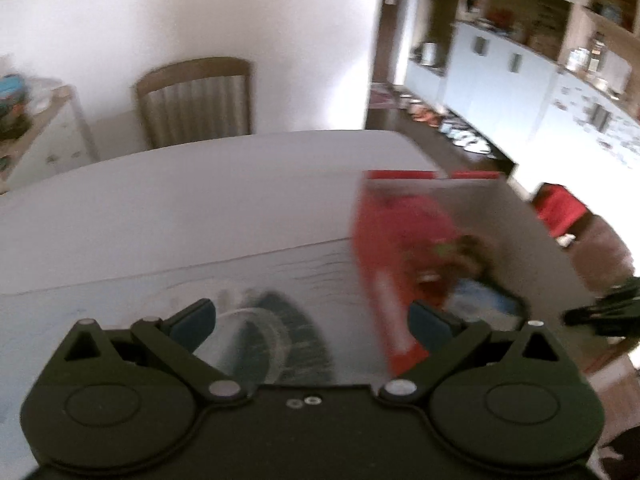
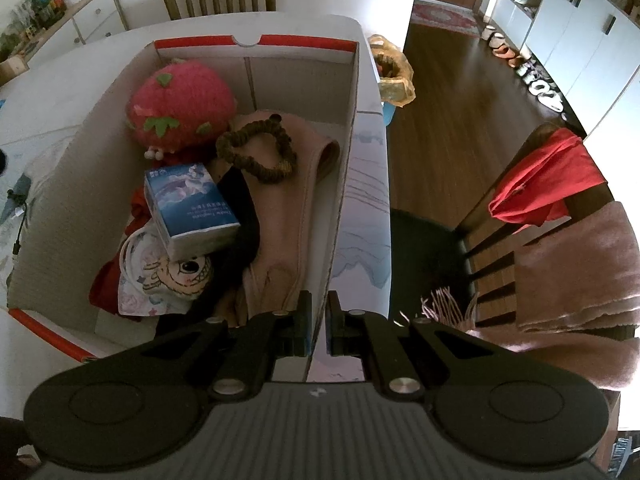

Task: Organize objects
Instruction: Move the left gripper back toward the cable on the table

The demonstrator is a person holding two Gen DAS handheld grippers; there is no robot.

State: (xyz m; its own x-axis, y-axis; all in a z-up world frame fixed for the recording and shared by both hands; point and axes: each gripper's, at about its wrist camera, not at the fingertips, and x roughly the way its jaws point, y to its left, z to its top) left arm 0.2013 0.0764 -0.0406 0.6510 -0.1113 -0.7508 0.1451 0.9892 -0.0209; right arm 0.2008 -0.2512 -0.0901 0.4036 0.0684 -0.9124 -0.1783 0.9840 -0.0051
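The right claw (image 2: pixel 319 320) is closed on the right wall of the box (image 2: pixel 344 184), one finger inside and one outside, so I judge that it steadies the box while things are collected into it. Just ahead of this claw, inside the box, lie a pink cloth (image 2: pixel 280 216), a blue pack (image 2: pixel 192 208) and a printed pouch (image 2: pixel 168 280); farther ahead are a brown scrunchie (image 2: pixel 256 152) and a strawberry plush (image 2: pixel 180 96) near the far wall. The left claw (image 1: pixel 312 320) stands wide and holds nothing; directly under it, on the counter (image 1: pixel 160 208), sits a clear round thing (image 1: pixel 248 344), blurred, maybe a lid or a cup. The box is to the right of this claw and a little beyond it. The step seems to be fetching the next object. The next move probably needs the left claw to go down, close on the round thing, and carry it over the wall.
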